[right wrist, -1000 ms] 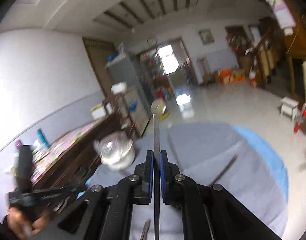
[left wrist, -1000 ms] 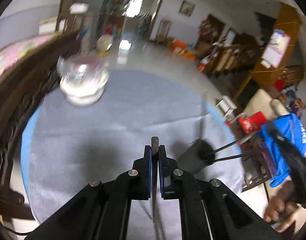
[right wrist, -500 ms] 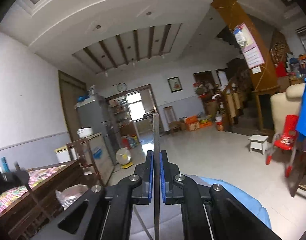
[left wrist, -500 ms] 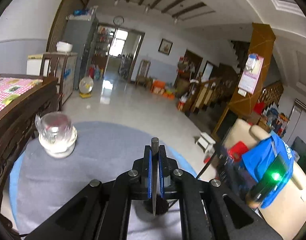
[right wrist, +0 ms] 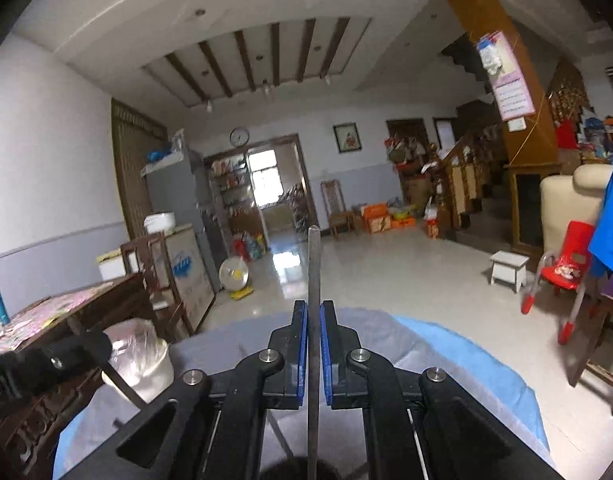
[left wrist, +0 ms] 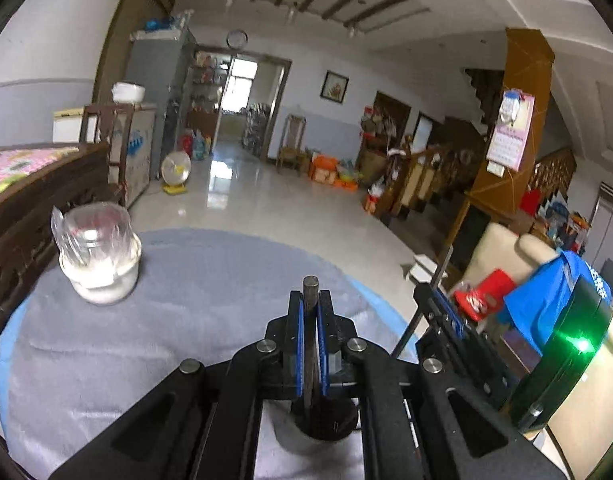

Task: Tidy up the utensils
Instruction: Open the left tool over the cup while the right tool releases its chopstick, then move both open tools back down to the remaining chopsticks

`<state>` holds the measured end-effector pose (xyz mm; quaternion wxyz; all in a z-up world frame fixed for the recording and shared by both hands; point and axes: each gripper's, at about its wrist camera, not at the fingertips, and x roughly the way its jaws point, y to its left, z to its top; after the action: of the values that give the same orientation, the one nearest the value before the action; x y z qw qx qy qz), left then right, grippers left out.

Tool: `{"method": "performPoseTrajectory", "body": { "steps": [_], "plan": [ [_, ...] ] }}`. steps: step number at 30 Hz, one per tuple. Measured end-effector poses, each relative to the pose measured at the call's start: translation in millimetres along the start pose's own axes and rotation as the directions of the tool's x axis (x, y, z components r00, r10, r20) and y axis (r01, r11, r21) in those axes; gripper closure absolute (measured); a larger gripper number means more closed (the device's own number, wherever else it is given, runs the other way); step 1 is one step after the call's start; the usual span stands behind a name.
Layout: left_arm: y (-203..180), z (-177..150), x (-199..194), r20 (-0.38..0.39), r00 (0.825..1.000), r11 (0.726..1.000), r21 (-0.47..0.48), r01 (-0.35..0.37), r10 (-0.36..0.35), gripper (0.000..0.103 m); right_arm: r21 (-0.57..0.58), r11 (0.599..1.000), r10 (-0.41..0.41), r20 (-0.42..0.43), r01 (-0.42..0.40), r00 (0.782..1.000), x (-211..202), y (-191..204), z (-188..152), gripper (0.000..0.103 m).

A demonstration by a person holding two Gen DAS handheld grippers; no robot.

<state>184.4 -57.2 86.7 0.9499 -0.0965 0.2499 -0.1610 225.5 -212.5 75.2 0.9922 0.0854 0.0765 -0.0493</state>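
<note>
Left wrist view recorded the left gripper (left wrist: pixel 310 322) clamped on a thin dark metal utensil (left wrist: pixel 310 292), directly above a dark round holder cup (left wrist: pixel 326 426) on the grey cloth-covered round table (left wrist: pixel 186 312). Right gripper (right wrist: pixel 313 332) likewise gripped a slender grey metal utensil (right wrist: pixel 313 264), upright, just right of the cup. Judged best practice: lower vertically, release only once the tip is inside the cup.

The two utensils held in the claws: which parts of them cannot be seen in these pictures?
- Left claw utensil: only its blunt end shows in the left wrist view; the pads hide the rest.
- Right claw utensil: its lower end is cut off by the bottom edge.
- Dark holder: contents hidden behind the claw.
</note>
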Motion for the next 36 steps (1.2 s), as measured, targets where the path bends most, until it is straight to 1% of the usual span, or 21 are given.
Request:
{"method": "performPoseTrajectory", "body": {
  "steps": [4,6,7,8,10,11,12,13,14,15,17,19,21,22,23,24,27,30,32,34,36],
  "plan": [
    [4.7,-3.0,-17.5,-0.021,0.999,1.000,0.007,0.026,-0.025,0.094,0.037,0.997,0.070,-0.107,-0.066,0.992,-5.8,-15.2,-5.6,0.095],
    [2.3,-4.1,-30.0,-0.030,0.999,0.998,0.044,0.042,-0.041,0.081,0.055,0.994,0.105,-0.164,-0.097,0.981,-10.2,-23.4,-6.9,0.094],
    [2.2,-5.1,-37.9,-0.028,0.999,0.997,0.060,0.042,-0.040,0.066,0.059,0.993,0.114,-0.189,-0.105,0.975,-12.2,-26.3,-7.4,0.093],
    [1.8,-7.2,-46.2,-0.018,0.999,0.997,0.072,0.037,-0.036,0.058,0.068,0.991,0.129,-0.221,-0.116,0.967,-14.2,-30.2,-8.4,0.091],
    [2.6,-10.1,-61.9,-0.005,0.999,0.995,0.097,0.032,-0.032,0.052,0.088,0.985,0.166,-0.257,-0.148,0.952,-20.8,-35.8,-11.5,0.086],
    [4.5,-12.7,-71.6,-0.008,1.000,0.993,0.113,0.030,-0.029,0.049,0.096,0.983,0.179,-0.262,-0.159,0.948,-28.6,-40.4,-11.7,0.080],
    [6.6,-14.6,-78.4,-0.012,1.000,0.992,0.126,0.021,-0.019,0.048,0.102,0.981,0.188,-0.259,-0.166,0.948,-33.9,-43.4,-12.2,0.071],
    [9.2,-17.9,-85.3,-0.019,1.000,0.991,0.137,0.006,-0.003,0.044,0.106,0.978,0.200,-0.251,-0.178,0.947,-41.2,-47.7,-12.9,0.063],
    [13.1,-22.5,-92.9,-0.030,0.999,0.989,0.146,-0.006,0.011,0.041,0.109,0.976,0.210,-0.234,-0.189,0.949,-53.5,-53.5,-12.5,0.037],
    [16.7,-26.6,-98.7,-0.042,0.999,0.989,0.150,-0.011,0.017,0.039,0.112,0.976,0.210,-0.210,-0.190,0.955,-61.6,-58.2,-10.7,0.027],
    [25.8,-34.7,-106.2,-0.072,0.996,0.987,0.155,-0.036,0.048,0.038,0.116,0.974,0.208,-0.148,-0.192,0.967,-85.0,-64.3,-9.4,0.027],
    [34.9,-46.7,-110.6,-0.114,0.990,0.985,0.157,-0.067,0.086,0.037,0.125,0.973,0.210,-0.116,-0.195,0.971,-99.4,-69.0,-5.8,0.028],
    [40.3,-59.0,-112.6,-0.154,0.982,0.985,0.149,-0.086,0.109,0.036,0.131,0.972,0.209,-0.086,-0.197,0.974,-117.3,-75.1,-3.8,0.032],
    [45.2,-66.6,-112.5,-0.178,0.976,0.985,0.140,-0.098,0.123,0.036,0.129,0.970,0.216,-0.080,-0.204,0.973,-125.4,-76.3,-4.1,0.037],
    [50.3,-75.2,-111.5,-0.207,0.969,0.986,0.128,-0.109,0.134,0.034,0.121,0.970,0.221,-0.091,-0.210,0.971,-130.1,-74.6,-4.8,0.052],
    [54.9,-83.0,-109.8,-0.238,0.961,0.986,0.116,-0.118,0.143,0.034,0.114,0.970,0.227,-0.110,-0.215,0.968,-131.4,-71.8,-5.1,0.060],
    [70.5,-107.1,-102.6,-0.318,0.932,0.984,0.083,-0.158,0.177,0.034,0.105,0.964,0.263,-0.204,-0.246,0.943,-130.5,-64.4,-23.2,0.063],
    [80.0,-129.6,-94.3,-0.377,0.902,0.977,0.078,-0.197,0.211,0.034,0.091,0.960,0.280,-0.302,-0.265,0.911,-125.9,-54.6,-55.0,0.063],
    [83.9,-143.9,-89.0,-0.418,0.881,0.975,0.080,-0.209,0.223,0.034,0.122,0.954,0.301,-0.378,-0.275,0.875,-117.8,-50.0,-81.3,0.063],
    [81.3,-151.2,-87.2,-0.428,0.872,0.971,0.101,-0.218,0.240,0.034,0.151,0.949,0.317,-0.425,-0.279,0.848,-113.8,-48.7,-100.4,0.063],
    [76.0,-155.3,-86.2,-0.420,0.862,0.958,0.153,-0.242,0.285,0.034,0.169,0.946,0.323,-0.471,-0.276,0.821,-106.5,-46.3,-117.7,0.063]
  ]
}}
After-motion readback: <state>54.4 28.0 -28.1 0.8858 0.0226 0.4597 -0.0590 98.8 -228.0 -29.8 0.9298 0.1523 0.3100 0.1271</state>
